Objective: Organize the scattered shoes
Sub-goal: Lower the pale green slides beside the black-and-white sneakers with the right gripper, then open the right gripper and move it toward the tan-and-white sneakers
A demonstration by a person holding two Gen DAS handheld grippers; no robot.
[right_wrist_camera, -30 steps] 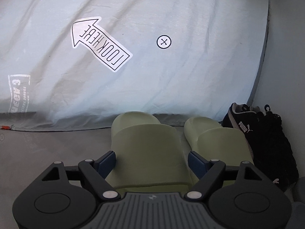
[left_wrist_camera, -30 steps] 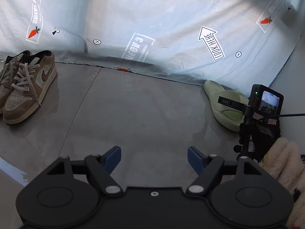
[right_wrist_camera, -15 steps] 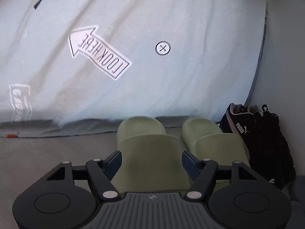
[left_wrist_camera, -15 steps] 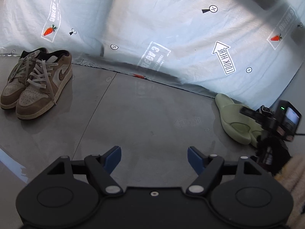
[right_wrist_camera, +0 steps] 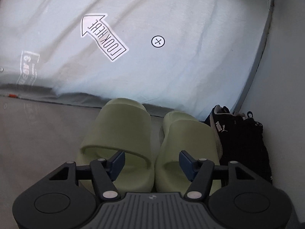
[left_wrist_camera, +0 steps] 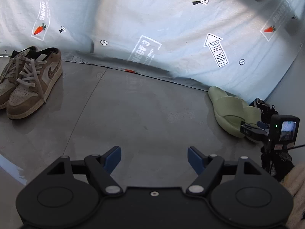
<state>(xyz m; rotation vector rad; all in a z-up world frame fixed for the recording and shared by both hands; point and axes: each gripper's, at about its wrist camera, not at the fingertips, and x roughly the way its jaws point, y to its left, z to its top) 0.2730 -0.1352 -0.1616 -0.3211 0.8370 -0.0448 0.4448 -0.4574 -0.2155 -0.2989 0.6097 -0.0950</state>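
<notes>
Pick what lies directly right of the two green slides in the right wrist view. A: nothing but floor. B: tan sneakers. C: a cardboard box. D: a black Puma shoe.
D: a black Puma shoe lies against the right green slide, in the corner by the wall.

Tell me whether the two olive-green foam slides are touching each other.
Apart at the toes: the right wrist view shows grey floor between the left olive-green foam slide and the right olive-green foam slide. Nearer the heels, cannot tell.
</notes>
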